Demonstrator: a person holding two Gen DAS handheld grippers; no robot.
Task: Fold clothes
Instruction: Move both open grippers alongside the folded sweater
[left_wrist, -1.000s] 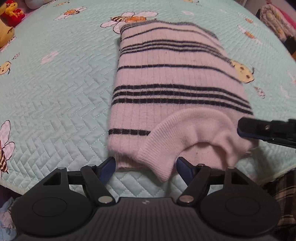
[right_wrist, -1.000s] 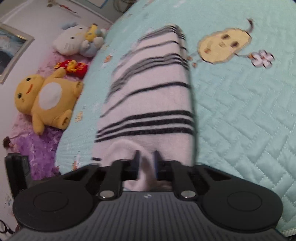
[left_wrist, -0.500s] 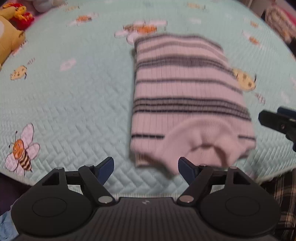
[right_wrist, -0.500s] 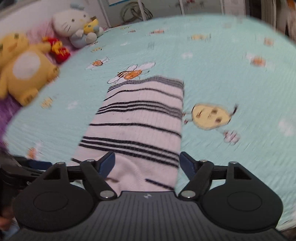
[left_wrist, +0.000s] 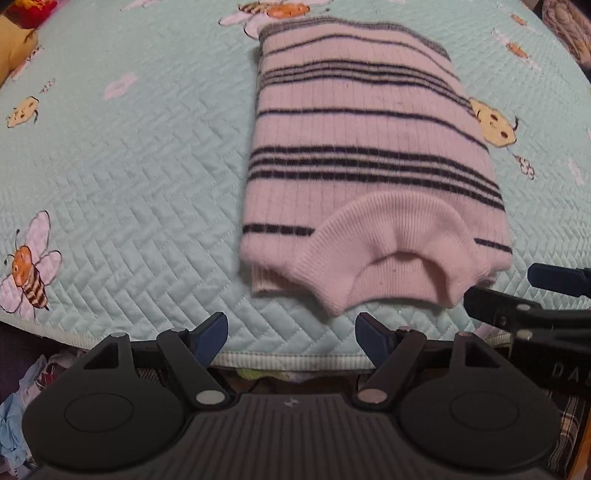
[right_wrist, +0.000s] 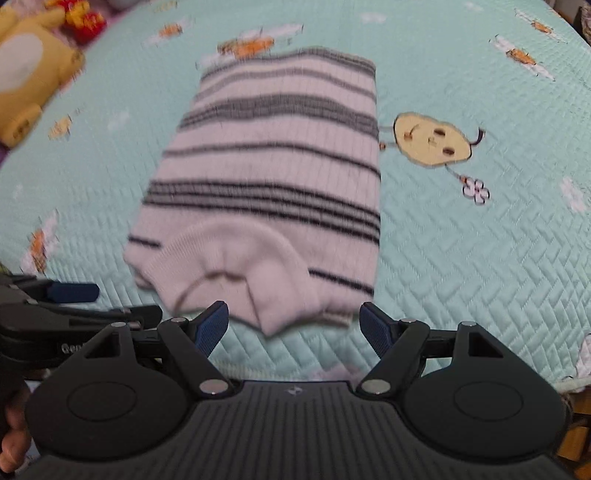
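Observation:
A pink knitted sweater (left_wrist: 369, 155) with dark stripes lies folded into a rectangle on the mint quilted bedspread (left_wrist: 129, 166), its ribbed collar toward me. My left gripper (left_wrist: 291, 328) hovers over the bed's near edge just short of the collar, its jaws wide and closing a little, with nothing between them. In the right wrist view the sweater (right_wrist: 269, 177) is blurred, and my right gripper (right_wrist: 295, 325) stands open in front of the collar, holding nothing. Each gripper shows in the other's view: right gripper (left_wrist: 554, 291), left gripper (right_wrist: 74, 299).
The bed's near edge (left_wrist: 288, 360) runs just under the fingers. A yellow plush toy (right_wrist: 26, 74) sits at the far left of the bed. Loose clothes (left_wrist: 14, 406) lie on the floor at lower left, plaid fabric (left_wrist: 569, 417) at lower right.
My right gripper was closed over the sweater's near end; it has opened, let go and drawn back and up. The left gripper stayed open and tilted a little.

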